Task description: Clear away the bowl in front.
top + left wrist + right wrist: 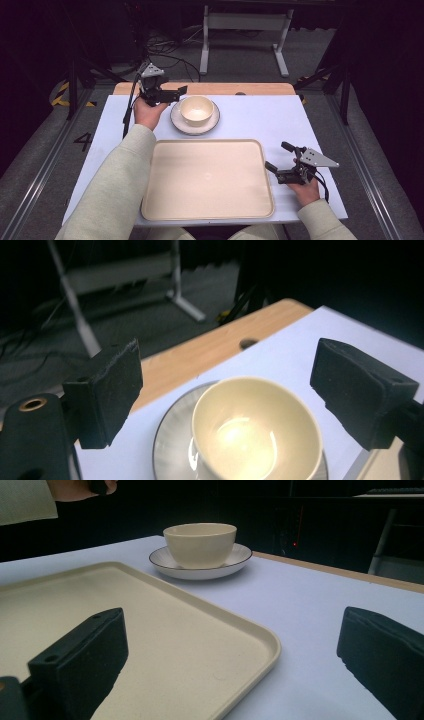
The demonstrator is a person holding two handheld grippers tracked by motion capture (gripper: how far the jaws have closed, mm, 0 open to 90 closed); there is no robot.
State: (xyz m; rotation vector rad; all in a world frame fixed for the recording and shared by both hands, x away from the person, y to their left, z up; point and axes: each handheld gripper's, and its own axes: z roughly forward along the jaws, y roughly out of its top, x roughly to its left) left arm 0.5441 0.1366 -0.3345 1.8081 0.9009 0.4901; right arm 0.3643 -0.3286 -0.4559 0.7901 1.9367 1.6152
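A cream bowl stands on a pale plate with a dark rim at the far middle of the table. My left gripper hovers at the bowl's left edge, pointing right. In the left gripper view the bowl and plate lie below and between its wide-apart jaws, and the left gripper is open with nothing touching the pads. My right gripper rests at the right edge of a large cream tray, open and empty. In the right gripper view the right gripper straddles the tray's corner.
The table has a light cover and a bare wooden strip along its far edge. Beyond it stand a white metal frame and cables on the dark floor. The tray holds nothing.
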